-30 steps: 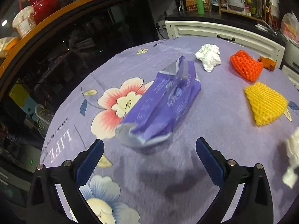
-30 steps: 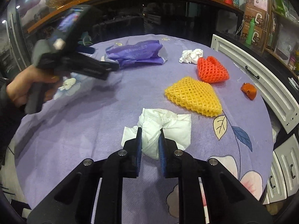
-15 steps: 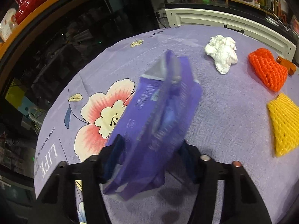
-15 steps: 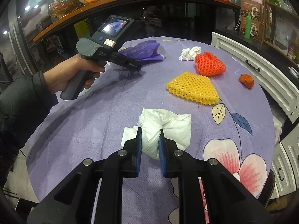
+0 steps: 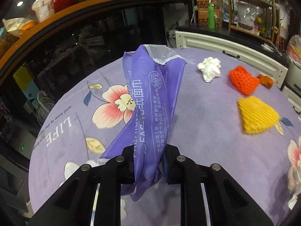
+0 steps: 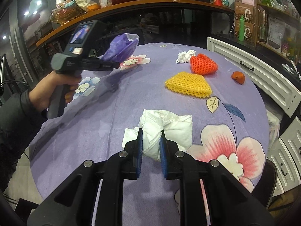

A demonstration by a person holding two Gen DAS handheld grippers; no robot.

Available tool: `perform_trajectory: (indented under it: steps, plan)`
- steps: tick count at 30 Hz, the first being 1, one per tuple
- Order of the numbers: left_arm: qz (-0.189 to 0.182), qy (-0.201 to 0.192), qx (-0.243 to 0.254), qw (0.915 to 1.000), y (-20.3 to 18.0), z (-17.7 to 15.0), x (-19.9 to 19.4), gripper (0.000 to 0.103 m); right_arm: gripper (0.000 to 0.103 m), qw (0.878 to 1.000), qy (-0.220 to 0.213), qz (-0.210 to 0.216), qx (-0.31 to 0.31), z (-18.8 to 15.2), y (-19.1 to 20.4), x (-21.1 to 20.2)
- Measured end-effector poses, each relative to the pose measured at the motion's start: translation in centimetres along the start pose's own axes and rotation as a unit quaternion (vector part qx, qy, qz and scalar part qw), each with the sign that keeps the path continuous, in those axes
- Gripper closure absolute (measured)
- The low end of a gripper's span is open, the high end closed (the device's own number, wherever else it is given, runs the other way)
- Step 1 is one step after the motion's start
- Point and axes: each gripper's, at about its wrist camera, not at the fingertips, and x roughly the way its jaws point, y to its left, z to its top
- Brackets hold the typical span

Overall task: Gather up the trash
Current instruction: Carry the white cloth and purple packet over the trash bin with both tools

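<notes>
Fingers of left gripper have just been closing, now pinch purple wrapper, lifted off table for disposal. Right gripper clamps white tissue on table's near side, ready to lift. Foam nets remain beyond.

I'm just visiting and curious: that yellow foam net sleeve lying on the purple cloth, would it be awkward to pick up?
Probably easy. The yellow foam net sleeve looks light for its size: open mesh, mostly air. It lies flat, so it should not roll. Likely squashy, so fingers would sink in before gripping, much as the crumpled white tissue bunches in the right gripper.
</notes>
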Motion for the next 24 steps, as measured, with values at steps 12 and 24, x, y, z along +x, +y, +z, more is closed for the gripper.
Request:
perform_trajectory:
  steps: [12, 24]
  plan:
    - [-0.045, -0.055, 0.033, 0.9969, -5.0, -7.1, -9.4, 0.084, 0.086, 1.0, -0.008, -0.013, 0.008, -4.9, -0.5, -4.5]
    - [-0.134, -0.09, 0.051, 0.9856, -12.2, -9.6, -14.6, 0.084, 0.086, 0.997, -0.035, -0.055, 0.039, -8.5, -3.4, -9.6]
